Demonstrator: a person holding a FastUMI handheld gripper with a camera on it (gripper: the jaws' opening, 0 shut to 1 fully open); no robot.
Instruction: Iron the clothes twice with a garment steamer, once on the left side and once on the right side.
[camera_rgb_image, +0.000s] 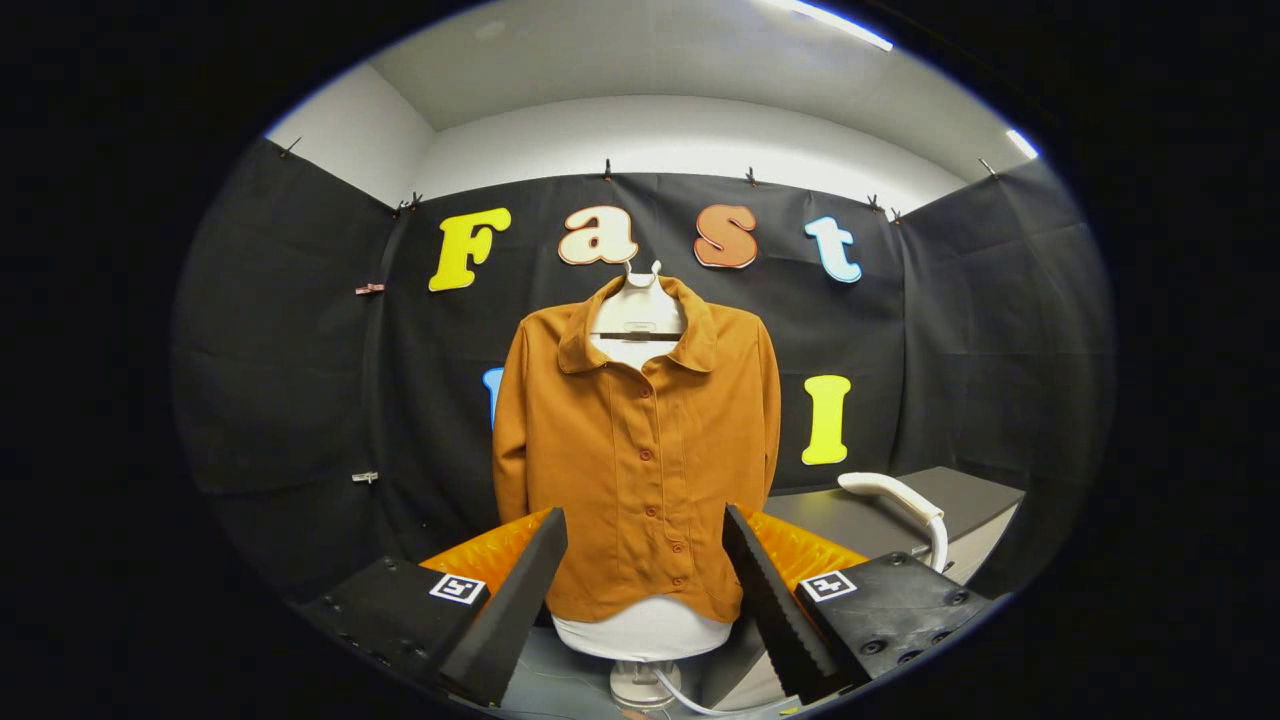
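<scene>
Black booth wall, shirt (637, 450) upright facing spread, empty tongs (640, 590), steamer (895, 497) lying flat

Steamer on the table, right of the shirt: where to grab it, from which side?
Probably the white steamer's curved handle, mid-length, coming from above with the fingers straddling it across its width. It lies flat on the grey table, hose trailing off the near end. The gripper is open, empty, facing the shirt.

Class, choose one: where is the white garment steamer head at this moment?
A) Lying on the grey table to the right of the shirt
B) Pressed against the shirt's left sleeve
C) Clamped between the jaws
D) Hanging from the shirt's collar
A: the steamer head lies on the grey table right of the shirt, while the gripper has open, empty jaws.
</scene>
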